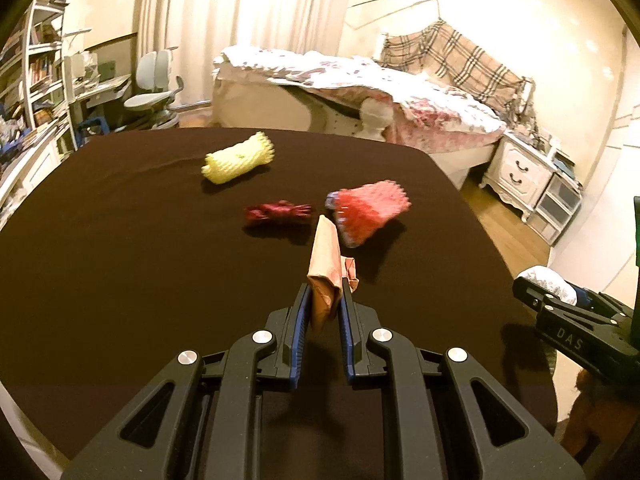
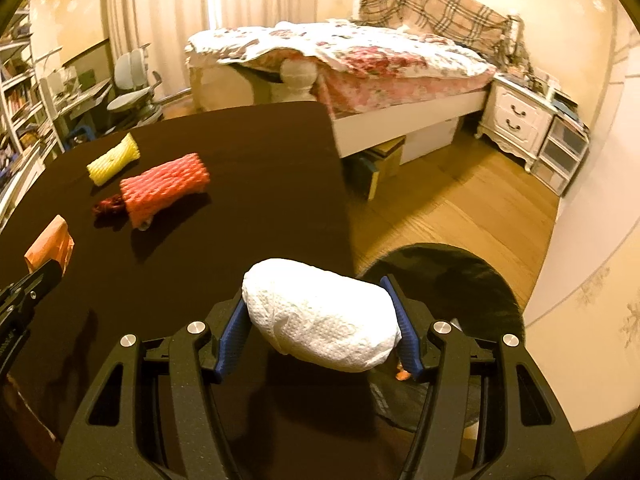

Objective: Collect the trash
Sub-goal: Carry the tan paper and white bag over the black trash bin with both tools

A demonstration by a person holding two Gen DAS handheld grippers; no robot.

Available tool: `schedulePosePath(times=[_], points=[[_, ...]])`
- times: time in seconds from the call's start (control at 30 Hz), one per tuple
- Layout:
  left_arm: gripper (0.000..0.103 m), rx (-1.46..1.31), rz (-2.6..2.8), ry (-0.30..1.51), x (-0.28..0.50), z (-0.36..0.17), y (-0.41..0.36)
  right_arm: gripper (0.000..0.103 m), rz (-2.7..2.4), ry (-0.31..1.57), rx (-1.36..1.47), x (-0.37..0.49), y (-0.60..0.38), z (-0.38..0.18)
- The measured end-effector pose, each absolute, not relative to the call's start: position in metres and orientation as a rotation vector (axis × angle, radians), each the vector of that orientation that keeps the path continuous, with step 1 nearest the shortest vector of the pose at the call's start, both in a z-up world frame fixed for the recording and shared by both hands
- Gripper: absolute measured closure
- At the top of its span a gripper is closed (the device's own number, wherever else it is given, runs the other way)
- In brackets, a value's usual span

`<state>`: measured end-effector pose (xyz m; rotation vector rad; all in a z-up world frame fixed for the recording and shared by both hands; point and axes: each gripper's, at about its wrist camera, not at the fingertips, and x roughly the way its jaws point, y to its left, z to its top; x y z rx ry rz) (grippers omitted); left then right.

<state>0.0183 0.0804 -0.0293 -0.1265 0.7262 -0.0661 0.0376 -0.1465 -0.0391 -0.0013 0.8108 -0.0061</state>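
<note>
On the dark table (image 1: pixel 120 248) lie a yellow foam net (image 1: pixel 239 157), a red foam net (image 1: pixel 370 210) and a dark red crumpled wrapper (image 1: pixel 278 213). My left gripper (image 1: pixel 325 294) is shut on a folded orange-brown paper (image 1: pixel 325 252), held above the table. My right gripper (image 2: pixel 316 292) is shut on a white paper towel wad (image 2: pixel 324 320) over the table's right edge. Beneath it, beside the table, stands a dark round bin (image 2: pixel 460 272). The right wrist view also shows the yellow net (image 2: pixel 114 159), red net (image 2: pixel 164 188), wrapper (image 2: pixel 108 206) and orange paper (image 2: pixel 50 244).
A bed (image 2: pixel 380 64) with a floral cover stands beyond the table, a white nightstand (image 2: pixel 516 120) to its right. A desk chair (image 1: pixel 154 92) and bookshelves (image 1: pixel 36 68) are at the left. Wood floor (image 2: pixel 460 192) lies right of the table.
</note>
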Motion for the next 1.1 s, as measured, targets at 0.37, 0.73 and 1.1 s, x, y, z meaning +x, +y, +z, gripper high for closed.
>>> schedulePosePath(times=[0.37,0.73,1.1], points=[[0.086,-0.073,-0.161,0.715,0.014,-0.023,0.032,0.043,-0.103,0.803,0.051,0.019,-0.205,-0.049],[0.087,0.016,-0.276,0.707,0.026,-0.021,-0.040,0.043,-0.197,0.805,0.107,0.013,-0.258,-0.059],[0.086,0.108,-0.361,0.708,0.045,-0.030,-0.107,0.043,-0.231,0.826,0.146,0.020,-0.286,-0.072]])
